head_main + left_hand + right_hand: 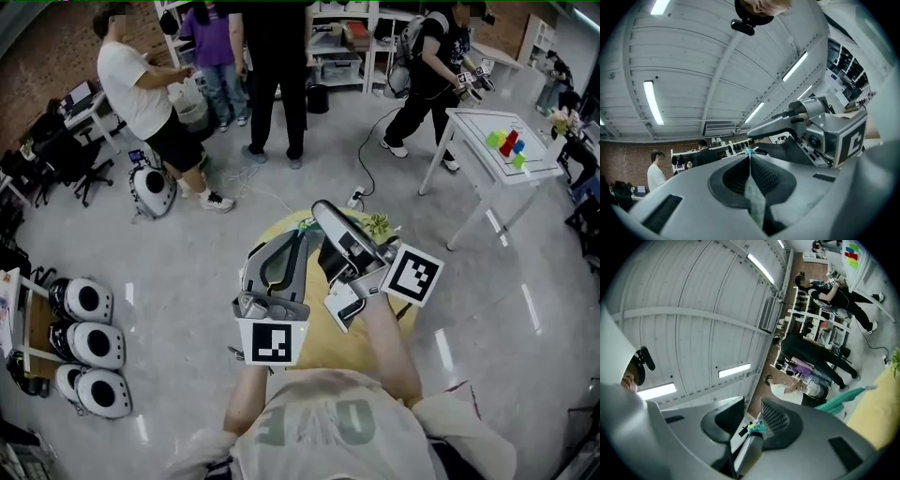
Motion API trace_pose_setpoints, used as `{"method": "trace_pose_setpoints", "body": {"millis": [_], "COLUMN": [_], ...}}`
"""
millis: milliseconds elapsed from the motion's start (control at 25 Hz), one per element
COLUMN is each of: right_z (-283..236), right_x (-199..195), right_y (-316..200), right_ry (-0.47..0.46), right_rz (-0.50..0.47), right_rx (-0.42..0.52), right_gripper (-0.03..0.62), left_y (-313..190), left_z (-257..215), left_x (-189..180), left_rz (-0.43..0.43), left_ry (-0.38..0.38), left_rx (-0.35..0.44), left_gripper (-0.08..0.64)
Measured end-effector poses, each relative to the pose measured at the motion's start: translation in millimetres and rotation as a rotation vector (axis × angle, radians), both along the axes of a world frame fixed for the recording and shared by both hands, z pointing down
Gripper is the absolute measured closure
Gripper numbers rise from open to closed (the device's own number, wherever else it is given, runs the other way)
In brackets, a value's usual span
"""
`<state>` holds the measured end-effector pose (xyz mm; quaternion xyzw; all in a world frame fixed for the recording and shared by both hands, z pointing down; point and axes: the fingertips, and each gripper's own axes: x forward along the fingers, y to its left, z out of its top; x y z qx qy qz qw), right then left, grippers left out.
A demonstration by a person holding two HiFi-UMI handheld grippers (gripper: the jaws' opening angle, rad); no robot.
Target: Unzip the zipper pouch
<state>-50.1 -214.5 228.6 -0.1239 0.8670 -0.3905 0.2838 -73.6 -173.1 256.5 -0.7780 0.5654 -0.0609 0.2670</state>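
Observation:
Both grippers are raised over the yellow round table (317, 333), tips close together. My left gripper (298, 236) (750, 157) is shut on a thin, pale strip of the zipper pouch (753, 197) that ends in a teal tip (749, 151). My right gripper (323, 211) (752, 416) has its jaws apart. A pale strip (747, 453) with a teal end (757, 427) lies between them, with a gap on the left side. More teal material (843, 399) trails off to the right. The rest of the pouch is hidden behind the grippers in the head view.
A small green plant (380, 225) sits on the table's far side. Behind it, a white table (497, 150) carries coloured blocks. Several people (277, 75) stand at the back. White round units (89, 342) lie on the floor to the left.

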Motion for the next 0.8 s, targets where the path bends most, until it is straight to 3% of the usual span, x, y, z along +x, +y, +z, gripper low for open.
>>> {"method": "trace_pose_setpoints", "body": {"millis": [120, 240, 440, 680, 800], "right_z": [4, 11, 14, 18, 24], "right_x": [-2, 2, 4, 6, 18], "right_y": [2, -2, -4, -3, -11], "right_ry": [-0.016, 0.027, 0.011, 0.067, 0.131], "right_rz": [-0.013, 0.034, 0.050, 0.116, 0.198], "right_rx": [-0.032, -0.037, -0.054, -0.005, 0.023], "right_gripper": [0.507, 0.552, 0.560, 0.563, 0.563], "left_y": [2, 2, 3, 6, 11], "left_z": [6, 7, 7, 7, 2], "left_x": [4, 8, 9, 10, 3], "left_rz": [-0.010, 0.001, 0.009, 0.031, 0.043], "left_ry": [-0.038, -0.023, -0.025, 0.016, 0.083], "left_rx": [-0.016, -0.016, -0.014, -0.004, 0.003], "left_gripper": [0.528, 0.528, 0.529, 0.531, 0.531]}}
